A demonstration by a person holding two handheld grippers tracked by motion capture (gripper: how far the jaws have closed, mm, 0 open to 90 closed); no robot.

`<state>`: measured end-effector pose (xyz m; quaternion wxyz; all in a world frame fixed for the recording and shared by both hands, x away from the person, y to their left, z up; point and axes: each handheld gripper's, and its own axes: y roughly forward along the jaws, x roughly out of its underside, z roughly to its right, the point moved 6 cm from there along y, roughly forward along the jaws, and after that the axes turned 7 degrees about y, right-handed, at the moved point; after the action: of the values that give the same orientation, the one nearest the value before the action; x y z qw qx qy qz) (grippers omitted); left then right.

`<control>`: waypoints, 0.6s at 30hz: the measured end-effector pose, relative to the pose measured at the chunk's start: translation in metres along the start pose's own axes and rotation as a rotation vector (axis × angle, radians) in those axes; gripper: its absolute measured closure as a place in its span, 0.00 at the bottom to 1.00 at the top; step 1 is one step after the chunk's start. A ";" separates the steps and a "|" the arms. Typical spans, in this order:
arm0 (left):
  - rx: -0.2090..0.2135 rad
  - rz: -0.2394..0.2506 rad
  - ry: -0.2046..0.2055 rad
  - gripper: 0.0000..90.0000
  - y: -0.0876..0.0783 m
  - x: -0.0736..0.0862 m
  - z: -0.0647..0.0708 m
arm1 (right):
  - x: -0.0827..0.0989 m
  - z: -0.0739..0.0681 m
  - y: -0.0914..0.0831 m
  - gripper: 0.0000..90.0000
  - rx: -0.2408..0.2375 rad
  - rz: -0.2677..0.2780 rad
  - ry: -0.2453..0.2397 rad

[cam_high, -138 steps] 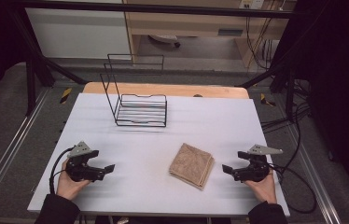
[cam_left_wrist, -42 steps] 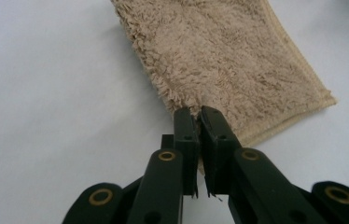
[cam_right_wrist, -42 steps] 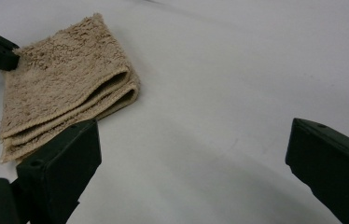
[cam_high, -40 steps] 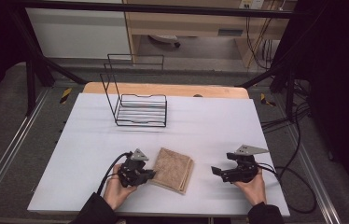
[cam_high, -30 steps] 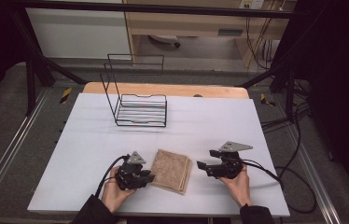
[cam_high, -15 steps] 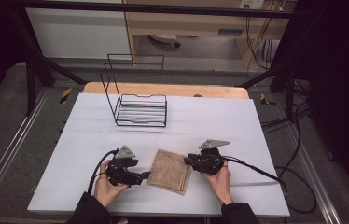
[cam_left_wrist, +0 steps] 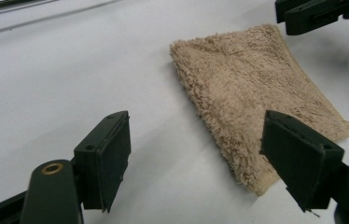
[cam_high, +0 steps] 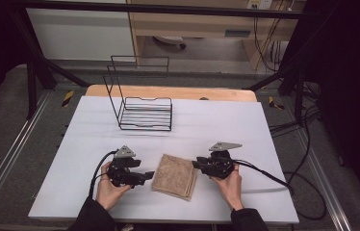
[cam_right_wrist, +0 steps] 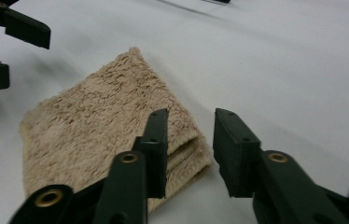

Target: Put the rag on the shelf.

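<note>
A folded tan towel lies flat on the white table near its front edge. My left gripper lies just left of the towel, pointing at it. In the left gripper view its jaws stand wide apart and have just been opening, with bare table and the towel's near edge ahead of them. My right gripper is at the towel's right edge. Its jaws are narrow and have just been opening a little; the towel's folded corner reaches into the gap, unpressed.
A black wire rack stands at the back left of the table, in front of a wooden board. Cables trail right from the right gripper. The other gripper shows far off in each gripper view.
The right hand has moved left up to the towel's right edge. The left gripper let go of the towel's left edge, drew back a little and opened its jaws.
</note>
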<state>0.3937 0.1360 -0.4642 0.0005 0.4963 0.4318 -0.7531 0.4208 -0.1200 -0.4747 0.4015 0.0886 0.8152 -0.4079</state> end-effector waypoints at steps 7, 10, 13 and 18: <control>-0.008 0.010 -0.005 0.26 -0.001 0.000 -0.004 | 0.005 -0.001 0.009 0.97 -0.008 0.000 -0.005; -0.012 0.017 -0.006 0.26 -0.003 -0.001 -0.006 | 0.002 -0.005 -0.001 0.98 -0.022 0.004 0.024; -0.005 0.023 -0.011 0.26 -0.003 -0.004 -0.006 | 0.000 -0.006 -0.011 0.98 -0.020 -0.004 0.033; 0.014 0.033 -0.020 0.26 0.005 -0.023 -0.008 | 0.005 0.000 -0.004 0.97 0.020 -0.063 0.018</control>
<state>0.4136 0.1286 -0.4514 0.0137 0.4959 0.4184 -0.7608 0.4156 -0.1233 -0.4765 0.3800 0.0706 0.8172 -0.4275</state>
